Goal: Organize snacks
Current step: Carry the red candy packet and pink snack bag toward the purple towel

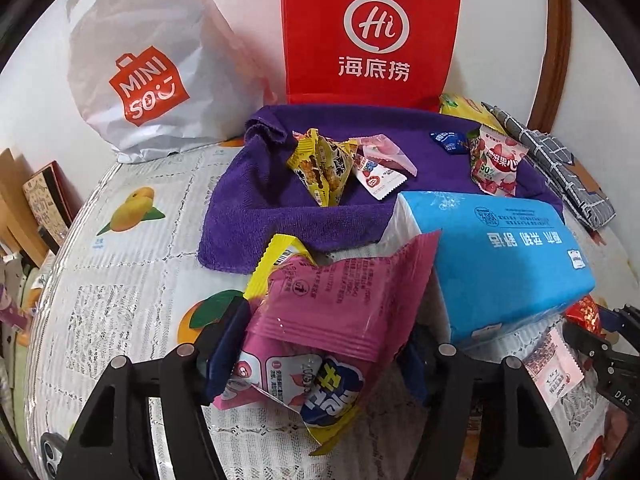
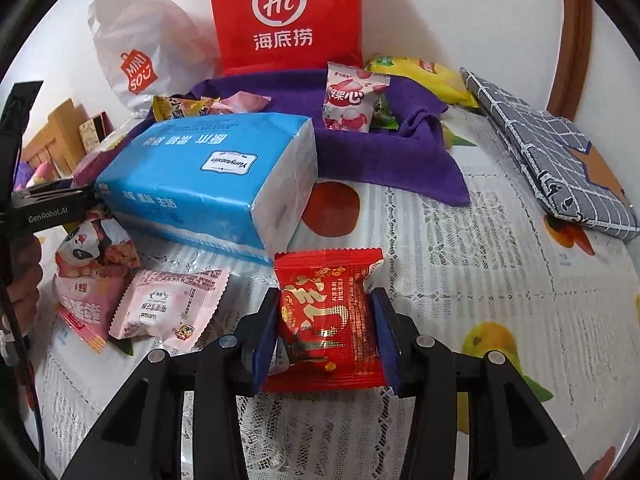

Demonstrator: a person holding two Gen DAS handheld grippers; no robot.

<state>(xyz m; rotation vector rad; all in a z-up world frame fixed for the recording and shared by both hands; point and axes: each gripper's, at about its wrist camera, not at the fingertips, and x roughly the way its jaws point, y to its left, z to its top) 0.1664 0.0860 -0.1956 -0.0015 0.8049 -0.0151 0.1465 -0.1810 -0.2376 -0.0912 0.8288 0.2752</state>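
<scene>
Between blue pads (image 2: 383, 334): crinkly red packet (image 2: 326, 320)

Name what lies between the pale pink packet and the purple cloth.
The blue tissue pack lies between them, shown in the right wrist view.

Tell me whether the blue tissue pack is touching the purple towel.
Touching. The left wrist view shows the blue tissue pack with its far end lying on the front edge of the purple towel, no gap between them.
</scene>
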